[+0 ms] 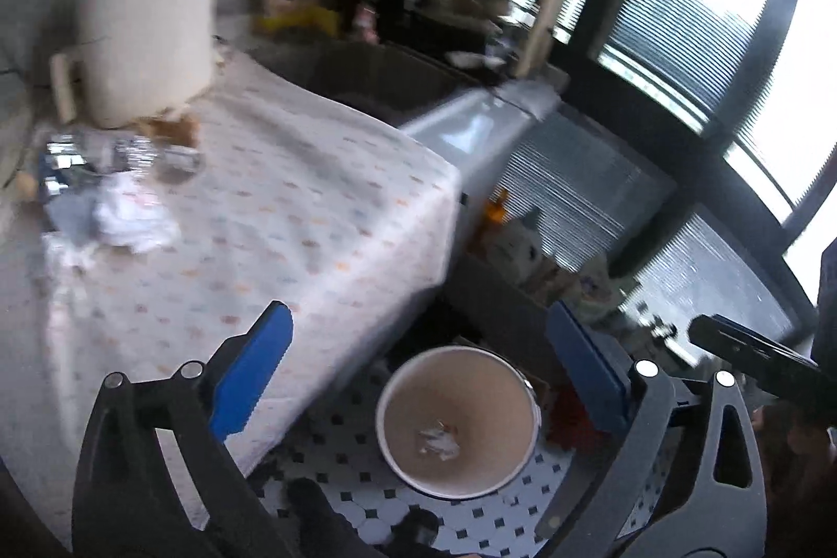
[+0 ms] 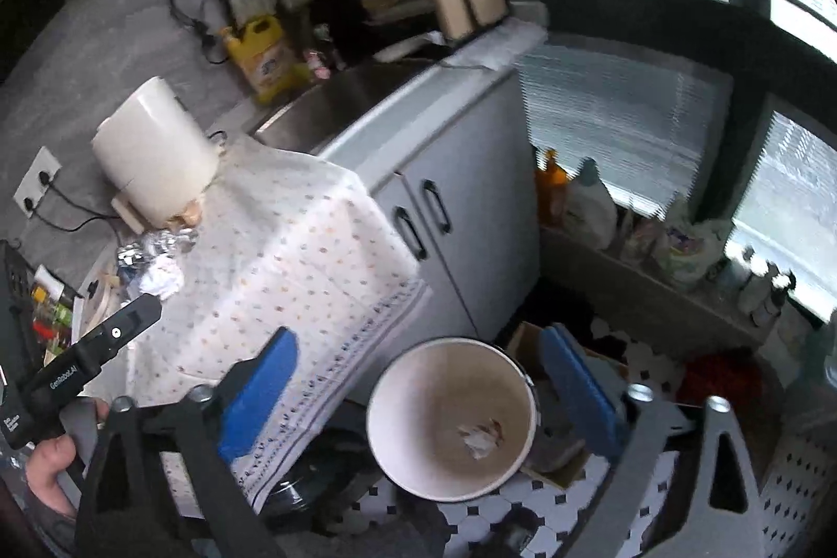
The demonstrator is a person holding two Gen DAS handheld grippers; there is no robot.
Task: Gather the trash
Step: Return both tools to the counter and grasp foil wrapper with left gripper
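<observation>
A white bucket (image 1: 457,419) stands on the tiled floor beside the table, with a small crumpled scrap (image 1: 438,440) at its bottom. It also shows in the right wrist view (image 2: 452,417) with the scrap (image 2: 481,437). My left gripper (image 1: 418,380) is open and empty above the bucket. My right gripper (image 2: 418,390) is open and empty above it too. Crumpled white paper (image 1: 131,218) and foil (image 1: 99,158) lie on the dotted tablecloth (image 1: 287,213) at the left. The paper (image 2: 163,278) and foil (image 2: 151,244) show in the right wrist view.
A cream kettle (image 2: 154,160) stands on the table's far end. A sink (image 2: 335,108) and white cabinet (image 2: 460,213) are beyond. A yellow bottle (image 2: 264,56) stands behind the sink. Bottles (image 2: 580,197) line the window ledge. A cardboard box (image 2: 544,349) sits behind the bucket.
</observation>
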